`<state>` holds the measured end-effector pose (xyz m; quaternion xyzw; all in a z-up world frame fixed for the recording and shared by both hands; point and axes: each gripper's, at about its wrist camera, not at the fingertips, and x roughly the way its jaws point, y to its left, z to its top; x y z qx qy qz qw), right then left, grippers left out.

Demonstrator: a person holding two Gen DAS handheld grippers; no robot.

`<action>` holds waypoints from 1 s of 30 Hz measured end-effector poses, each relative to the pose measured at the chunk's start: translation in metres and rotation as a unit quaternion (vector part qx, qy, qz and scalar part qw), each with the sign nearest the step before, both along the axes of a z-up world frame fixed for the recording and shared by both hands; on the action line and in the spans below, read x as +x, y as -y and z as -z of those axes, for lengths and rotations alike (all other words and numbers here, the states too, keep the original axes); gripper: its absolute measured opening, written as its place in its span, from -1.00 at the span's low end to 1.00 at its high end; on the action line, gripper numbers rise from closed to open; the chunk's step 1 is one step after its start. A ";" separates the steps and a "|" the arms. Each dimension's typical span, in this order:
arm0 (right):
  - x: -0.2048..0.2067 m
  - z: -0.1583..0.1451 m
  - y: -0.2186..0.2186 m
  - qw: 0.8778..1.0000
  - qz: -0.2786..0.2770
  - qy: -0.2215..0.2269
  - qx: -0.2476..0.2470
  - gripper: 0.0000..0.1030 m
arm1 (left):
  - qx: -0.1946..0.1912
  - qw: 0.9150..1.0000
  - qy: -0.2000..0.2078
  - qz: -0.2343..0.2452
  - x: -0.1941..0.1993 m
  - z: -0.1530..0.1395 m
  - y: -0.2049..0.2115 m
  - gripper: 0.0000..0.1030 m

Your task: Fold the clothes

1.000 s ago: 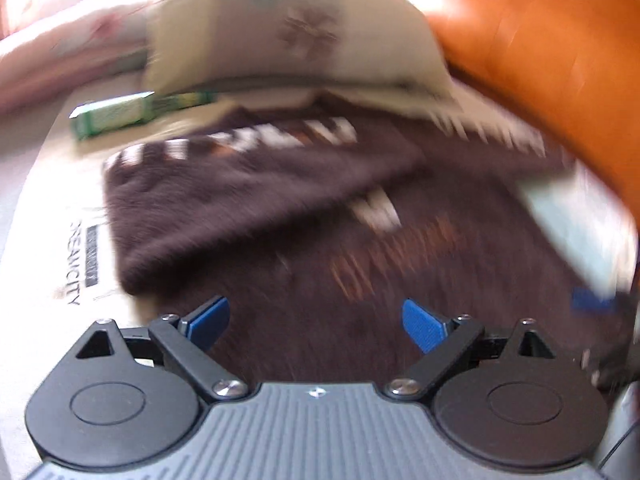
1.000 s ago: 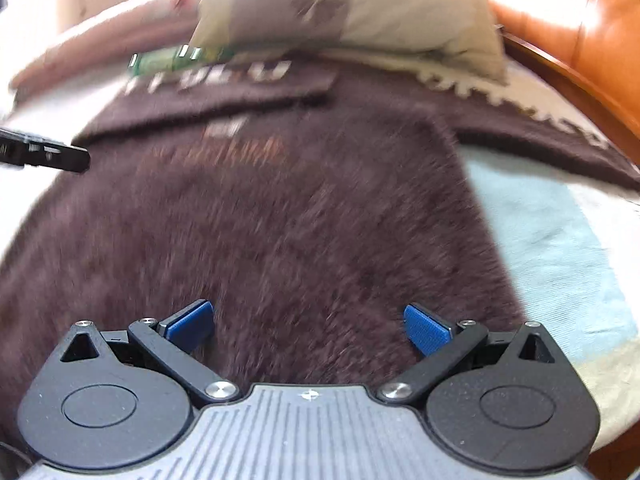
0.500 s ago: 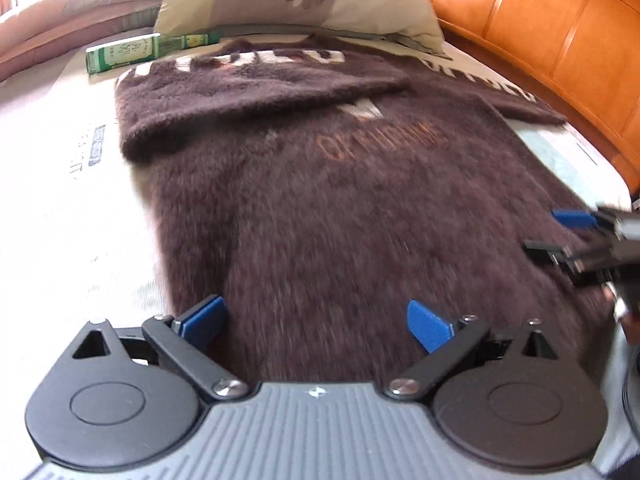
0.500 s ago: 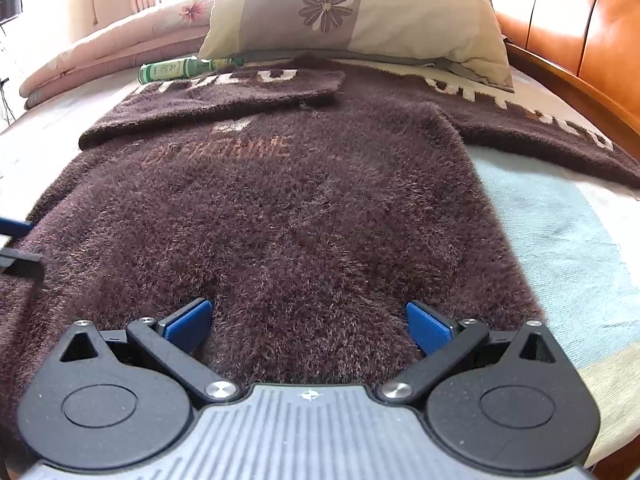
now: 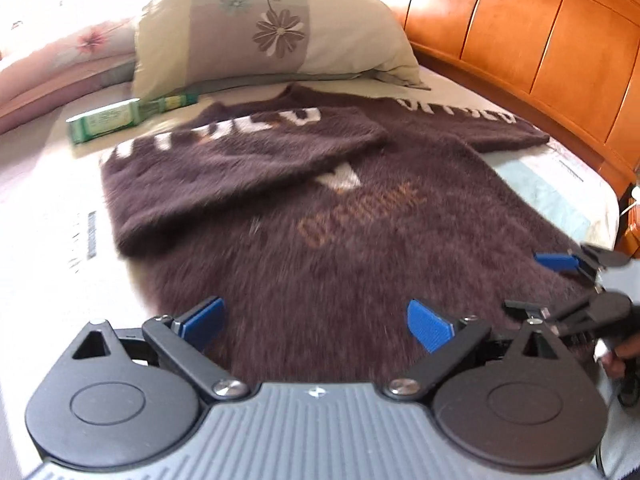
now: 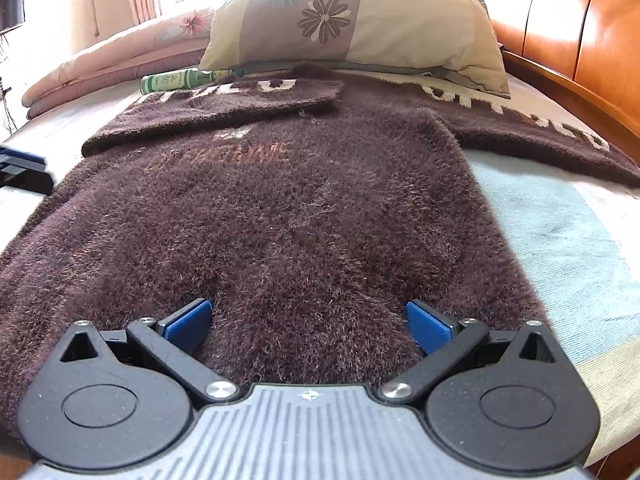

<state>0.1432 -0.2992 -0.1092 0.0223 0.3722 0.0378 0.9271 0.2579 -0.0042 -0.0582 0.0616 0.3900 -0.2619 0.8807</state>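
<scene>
A fuzzy dark brown sweater (image 5: 320, 232) lies flat on the bed, hem toward me. Its left sleeve (image 5: 240, 152) is folded across the chest; the right sleeve (image 6: 532, 132) stretches out to the right. My left gripper (image 5: 316, 320) is open at the hem's left part, jaws wide apart with the fabric between them. My right gripper (image 6: 308, 320) is open at the hem's right part, fingers pressed into the fluff. The right gripper also shows in the left wrist view (image 5: 536, 280), and the left gripper's tip shows at the left edge of the right wrist view (image 6: 22, 164).
A cream flowered pillow (image 5: 272, 32) lies behind the sweater. A green bottle and box (image 5: 116, 120) lie by its left side. A folded pink quilt (image 6: 116, 60) is at the far left. An orange wooden headboard (image 5: 540, 48) runs along the right.
Both grippers have drawn back from over the sweater body and dropped to its hem, still open. The views have settled from blur.
</scene>
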 end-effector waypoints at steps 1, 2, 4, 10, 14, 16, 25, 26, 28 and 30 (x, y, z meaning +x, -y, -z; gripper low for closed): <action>0.000 0.000 -0.001 1.000 0.002 -0.001 -0.001 1.00 | -0.008 1.000 -0.002 0.006 0.011 0.003 0.002 0.90; 0.001 0.000 -0.001 1.000 0.004 -0.003 -0.001 1.00 | -0.016 1.000 -0.003 0.010 0.022 0.006 0.004 0.90; 0.002 0.000 -0.003 1.000 0.008 -0.006 -0.004 1.00 | -0.033 0.999 -0.010 0.002 0.034 0.015 -0.004 0.90; 0.007 -0.002 -0.003 1.000 0.018 -0.021 -0.004 1.00 | -0.084 0.995 -0.036 -0.032 0.066 0.044 -0.036 0.90; 0.011 -0.002 -0.007 0.999 0.033 -0.025 -0.008 1.00 | -0.103 0.993 -0.038 -0.038 0.061 0.039 -0.056 0.90; 0.013 -0.002 -0.008 0.999 0.040 -0.026 -0.008 1.00 | -0.099 0.994 -0.031 -0.030 0.062 0.029 -0.052 0.90; 0.018 -0.002 -0.014 0.996 0.078 -0.028 -0.012 1.00 | -0.061 0.997 -0.036 0.020 0.048 0.041 -0.012 0.96; 0.016 0.000 -0.015 0.996 0.085 -0.021 -0.013 1.00 | -0.055 0.998 -0.038 0.021 0.044 0.039 -0.009 0.96; 0.013 0.002 -0.018 0.995 0.095 -0.008 -0.015 1.00 | -0.037 0.998 -0.035 0.031 0.037 0.038 -0.005 0.97; 0.010 0.000 -0.019 0.995 0.099 -0.007 -0.018 1.00 | -0.007 0.999 -0.026 0.032 0.034 0.038 0.001 0.97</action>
